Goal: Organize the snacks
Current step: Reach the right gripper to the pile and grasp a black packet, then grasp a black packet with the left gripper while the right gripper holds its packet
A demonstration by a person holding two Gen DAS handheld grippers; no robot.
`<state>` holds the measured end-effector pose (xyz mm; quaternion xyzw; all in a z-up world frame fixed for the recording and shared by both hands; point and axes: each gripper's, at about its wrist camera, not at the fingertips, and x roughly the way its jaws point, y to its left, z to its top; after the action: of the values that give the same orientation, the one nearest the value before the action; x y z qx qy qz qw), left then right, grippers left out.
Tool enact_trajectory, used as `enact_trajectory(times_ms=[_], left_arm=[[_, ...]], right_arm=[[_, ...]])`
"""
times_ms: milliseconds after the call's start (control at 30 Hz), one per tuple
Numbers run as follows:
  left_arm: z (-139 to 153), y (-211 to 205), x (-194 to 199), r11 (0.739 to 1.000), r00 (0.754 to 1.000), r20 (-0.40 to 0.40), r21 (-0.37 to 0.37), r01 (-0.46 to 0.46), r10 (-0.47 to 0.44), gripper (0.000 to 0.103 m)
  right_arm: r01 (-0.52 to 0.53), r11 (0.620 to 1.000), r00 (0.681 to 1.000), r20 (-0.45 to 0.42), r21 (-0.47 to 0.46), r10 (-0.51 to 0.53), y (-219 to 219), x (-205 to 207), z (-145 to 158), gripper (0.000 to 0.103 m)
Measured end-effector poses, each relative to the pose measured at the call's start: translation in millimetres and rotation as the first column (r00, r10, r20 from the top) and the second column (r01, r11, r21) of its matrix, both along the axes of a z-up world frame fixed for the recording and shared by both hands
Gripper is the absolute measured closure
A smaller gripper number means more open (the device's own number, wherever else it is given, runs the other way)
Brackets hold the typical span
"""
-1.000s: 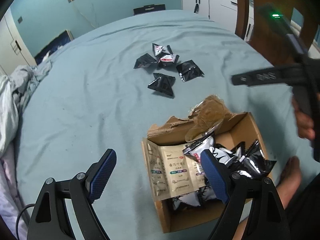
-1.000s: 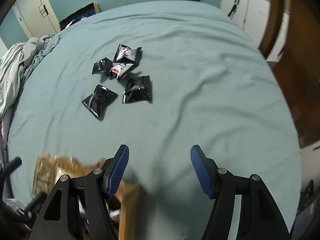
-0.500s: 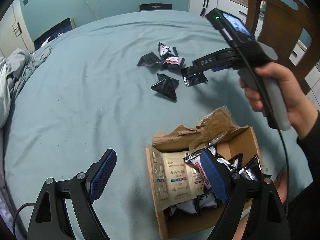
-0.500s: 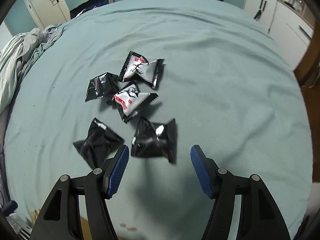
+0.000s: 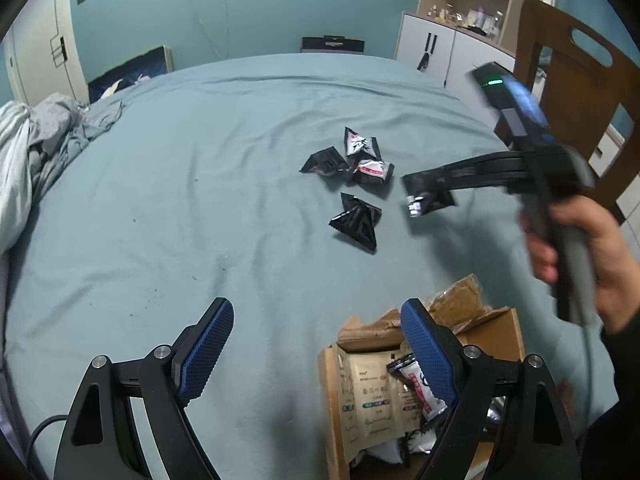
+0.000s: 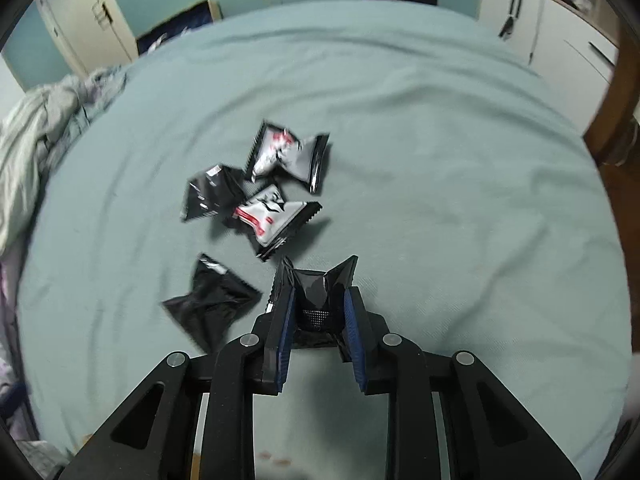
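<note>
Right gripper clamped tight on crinkly black foil snack packet, packet pinched between blue pads, clear of teal bedsheet. Four more foil packets ahead-left of fingers. Left gripper spread wide, empty; torn brown cardboard box under its right finger. Advice: keep squeeze firm, foil slippery; carry over box opening before letting go.

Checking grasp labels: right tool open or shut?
Shut on a black snack packet: the right tool has both blue pads pressed against the packet's sides, just above the bedsheet.
</note>
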<state>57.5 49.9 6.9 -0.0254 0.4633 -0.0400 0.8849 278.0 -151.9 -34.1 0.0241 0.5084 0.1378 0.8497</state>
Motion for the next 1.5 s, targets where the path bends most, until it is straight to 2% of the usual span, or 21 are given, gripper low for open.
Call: enact_trajectory(times_ms=[133,267,333,433,467,533,600,667,767,867,933,1067,1200,1233,1300,1333,1367,1500], left_arm=[[-0.1,6.3,-2.8,1.000,1.000,-0.021,-0.017,-0.020,0.019,0.016],[10.3,3.8,-4.9,1.000,1.000,-0.011,0.024,-0.010,0.011,0.016],[17.3,-1.0,1.1,0.999,1.000,-0.007,0.035,0.025,-0.024,0.012],[18.6,-14.6,20.8,0.990,0.997,-0.023,0.118,0.078,-0.076,0.009],[17.0,-19.8,28.7,0.980,0.998,-0.019,0.189,0.060,-0.057,0.009],[14.1,-25.8,38.4,0.966,0.999,-0.012,0.254,0.046,-0.044,0.009],[8.0,-31.0,52.3,0.964,0.996,-0.046,0.255,0.080,-0.070,0.009],[-2.6,-39.0,69.5,0.959,0.987,-0.099,0.241,0.149,-0.128,0.009],[-20.8,-53.5,91.3,0.933,0.969,-0.168,0.282,0.223,-0.181,0.009],[-45.5,-70.4,115.8,0.903,0.946,-0.249,0.324,0.283,-0.207,0.009],[-57.0,-76.0,132.4,0.907,0.935,-0.280,0.298,0.298,-0.216,0.009],[-78.5,-84.2,164.9,0.912,0.917,-0.342,0.272,0.307,-0.206,0.009],[-98.5,-88.2,189.0,0.922,0.897,-0.403,0.245,0.299,-0.184,0.009],[-103.8,-88.9,191.9,0.925,0.888,-0.423,0.236,0.298,-0.179,0.010],[-111.4,-89.5,193.8,0.931,0.869,-0.461,0.205,0.301,-0.179,0.032],[-109.4,-88.1,192.6,0.945,0.860,-0.472,0.146,0.292,-0.193,0.052],[-104.6,-86.4,191.1,0.954,0.863,-0.469,0.123,0.275,-0.188,0.065],[-70.3,-75.4,168.2,0.956,0.908,-0.401,0.194,0.218,-0.126,0.066]], right_arm=[[0.042,0.999,0.998,0.035,0.032,-0.043,-15.8,-37.9,29.1,0.080],[0.092,0.990,0.994,0.050,0.109,-0.097,-43.1,-95.2,55.1,0.080],[0.112,0.983,0.991,0.050,0.149,-0.121,-60.2,-126.4,64.3,0.080],[0.129,0.979,0.986,0.085,0.160,-0.144,-82.8,-171.7,74.4,0.080],[0.147,0.976,0.981,0.100,0.162,-0.165,-92.5,-189.2,76.3,0.080],[0.194,0.967,0.969,0.125,0.163,-0.215,-111.0,-215.4,79.4,0.080],[0.247,0.954,0.949,0.157,0.172,-0.274,-131.5,-246.2,83.1,0.080],[0.284,0.939,0.939,0.142,0.193,-0.313,-145.7,-263.4,76.1,0.080],[0.341,0.913,0.933,0.041,0.223,-0.358,-155.5,-262.9,52.6,0.080],[0.335,0.909,0.941,-0.043,0.250,-0.335,-149.6,-244.5,38.4,0.080],[0.318,0.915,0.948,-0.053,0.249,-0.315,-143.1,-232.2,35.2,0.080],[0.286,0.942,0.958,-0.034,0.175,-0.285,-129.9,-205.6,28.8,0.080],[0.281,0.943,0.960,-0.060,0.180,-0.275,-128.9,-188.8,16.6,0.080],[0.281,0.942,0.960,-0.069,0.182,-0.273,-129.0,-187.4,13.4,0.080],[0.283,0.943,0.959,-0.084,0.177,-0.272,-129.5,-186.0,9.3,0.080],[0.283,0.943,0.959,-0.085,0.173,-0.272,-128.9,-186.3,8.8,0.080],[0.284,0.944,0.958,-0.083,0.169,-0.273,-129.0,-185.7,8.9,0.080],[0.293,0.940,0.956,-0.056,0.174,-0.288,-134.3,-196.1,16.4,0.080]])
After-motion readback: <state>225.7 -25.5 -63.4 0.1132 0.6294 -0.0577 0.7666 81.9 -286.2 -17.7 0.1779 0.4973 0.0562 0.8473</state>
